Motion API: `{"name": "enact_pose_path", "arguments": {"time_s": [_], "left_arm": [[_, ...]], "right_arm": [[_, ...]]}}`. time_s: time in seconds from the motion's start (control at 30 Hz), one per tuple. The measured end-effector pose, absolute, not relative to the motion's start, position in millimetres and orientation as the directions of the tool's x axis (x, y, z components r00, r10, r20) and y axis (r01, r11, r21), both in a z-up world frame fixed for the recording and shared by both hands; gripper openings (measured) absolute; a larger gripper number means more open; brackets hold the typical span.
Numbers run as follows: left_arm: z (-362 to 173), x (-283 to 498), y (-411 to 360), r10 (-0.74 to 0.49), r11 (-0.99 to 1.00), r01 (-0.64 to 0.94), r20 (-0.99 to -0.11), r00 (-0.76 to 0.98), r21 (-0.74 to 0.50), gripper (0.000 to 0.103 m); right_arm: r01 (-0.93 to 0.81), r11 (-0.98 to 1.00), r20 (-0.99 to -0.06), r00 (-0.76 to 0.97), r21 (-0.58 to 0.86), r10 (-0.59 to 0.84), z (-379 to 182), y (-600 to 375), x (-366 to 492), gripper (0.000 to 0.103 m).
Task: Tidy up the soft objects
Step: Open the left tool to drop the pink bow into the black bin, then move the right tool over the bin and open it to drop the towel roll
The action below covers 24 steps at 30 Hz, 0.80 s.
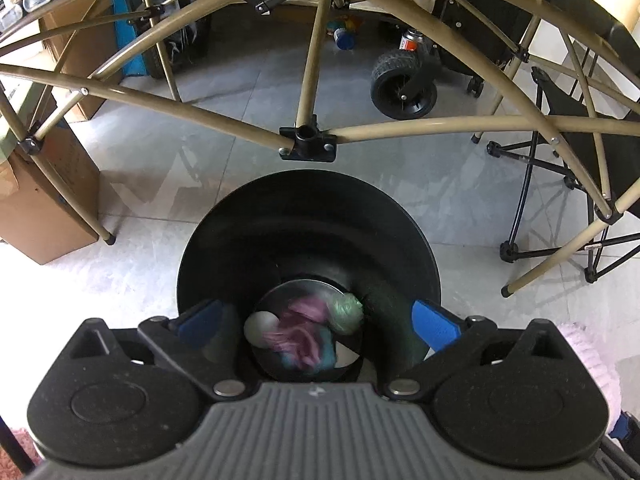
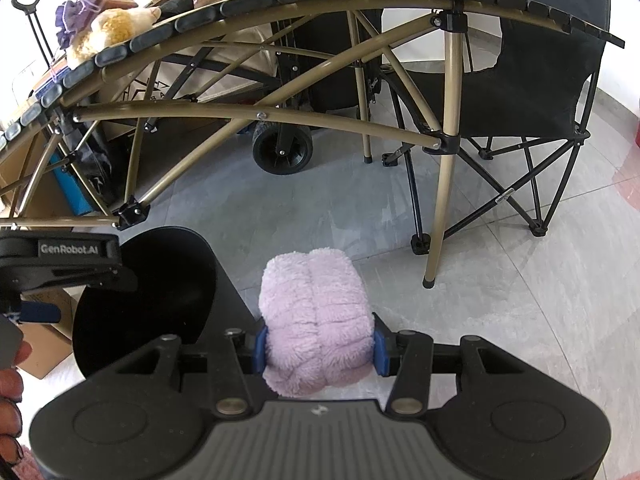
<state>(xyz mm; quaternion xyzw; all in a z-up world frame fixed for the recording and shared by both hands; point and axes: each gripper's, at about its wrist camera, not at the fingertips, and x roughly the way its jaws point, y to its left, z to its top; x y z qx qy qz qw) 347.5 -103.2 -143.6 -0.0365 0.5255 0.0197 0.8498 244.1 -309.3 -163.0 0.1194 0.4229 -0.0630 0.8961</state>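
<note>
My left gripper hangs open over a black funnel-shaped bin, its blue pads spread wide. Down in the bin's round opening lie blurred soft items in pink, pale green, blue and white, apart from the pads. My right gripper is shut on a fluffy lilac rolled cloth, pressed between both blue pads beside the bin. The left gripper's body shows at the left edge of the right wrist view. A pale pink edge of the cloth peeks in at the right of the left wrist view.
A tan folding table frame arches over the grey tiled floor. A black folding chair stands at the right, a wheeled cart behind. Cardboard boxes sit at the left. A plush toy lies on the tabletop. A person's hand is at the lower left.
</note>
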Motion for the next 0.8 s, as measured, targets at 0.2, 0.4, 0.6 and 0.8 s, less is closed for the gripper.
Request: {"name": "enact_pose_path", "arguments": {"time_s": [0.2, 0.4, 0.6, 0.8], "left_arm": [[-144.8, 348.1, -100.1, 0.0, 0.996, -0.079, -0.9, 0.436, -0.038, 0.103], [-143.4, 346.5, -95.3, 0.008, 0.996, -0.079, -0.902, 0.432, -0.029, 0.103], [-139.5, 342.4, -83.4, 0.017, 0.996, -0.083, -0.9, 0.436, -0.022, 0.103], [-133.9, 337.2, -62.9, 0.022, 0.996, -0.09, -0.897, 0.441, -0.02, 0.103]], "right_arm": [[0.209, 0.964, -0.772, 0.635, 0.162, -0.008, -162.6, -308.5, 244.6, 0.047], [0.201, 0.966, -0.771, 0.637, 0.16, -0.005, -161.3, -306.1, 244.4, 0.047], [0.181, 0.971, -0.772, 0.635, 0.155, 0.005, -158.5, -297.1, 246.3, 0.047], [0.136, 0.98, -0.768, 0.64, 0.145, 0.025, -152.5, -275.3, 251.0, 0.047]]}}
